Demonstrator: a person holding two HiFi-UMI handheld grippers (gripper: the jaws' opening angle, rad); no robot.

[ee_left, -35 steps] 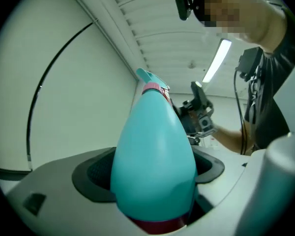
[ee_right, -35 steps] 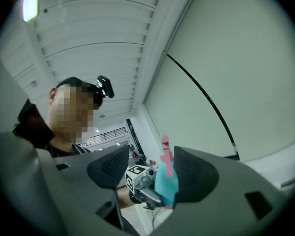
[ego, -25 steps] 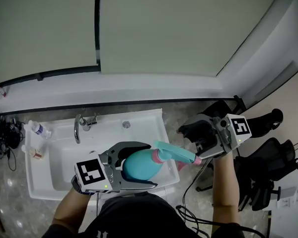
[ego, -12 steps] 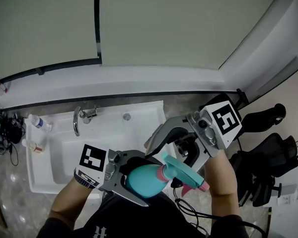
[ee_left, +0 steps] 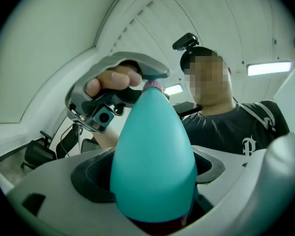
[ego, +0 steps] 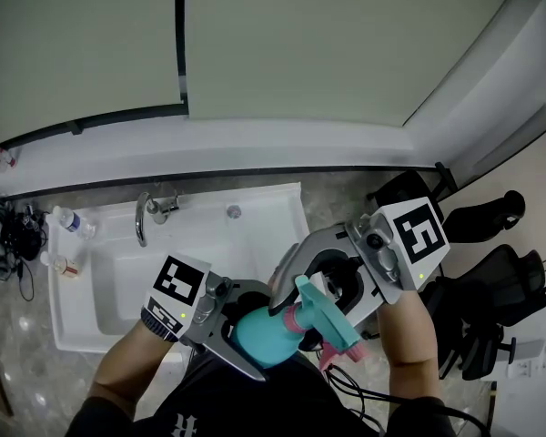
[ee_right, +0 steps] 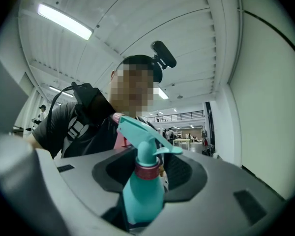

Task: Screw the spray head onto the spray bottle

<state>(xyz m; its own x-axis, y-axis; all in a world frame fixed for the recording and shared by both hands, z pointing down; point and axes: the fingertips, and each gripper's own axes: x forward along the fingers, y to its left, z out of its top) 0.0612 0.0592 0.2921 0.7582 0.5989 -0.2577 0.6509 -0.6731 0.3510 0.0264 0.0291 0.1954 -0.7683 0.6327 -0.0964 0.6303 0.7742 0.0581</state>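
Two teal parts are already joined: the spray bottle carries its spray head on a pink collar, and the whole thing hangs in the air just off the near right corner of the white sink, over the person's dark shirt. Left gripper: jaws pinching the fat lower body of the bottle. The left gripper view shows the teal body filling the space between both dark pads. Right gripper: jaws spread, one on either side of the collar. In the right gripper view the collar stands between the pads with dark pad face showing on both sides, and pad contact is not evident. The bottle lies tilted, with its nozzle end pointing away from the sink toward the person's right. Versus 1.0 s ago: the bottle then lay nearly level over the sink's near right corner, and the right gripper sat beyond the nozzle tip, well off the sink's right edge. Versus 0.5 s ago: the right gripper was above the head with its jaws open, and it now brackets the collar. The bottle has tipped a little further, and the left gripper's marker cube has shifted slightly toward the sink's near edge. The faucet at the sink's far edge and the small bottle past its far left corner are unchanged. The dark chairs beyond the right edge are also unchanged.
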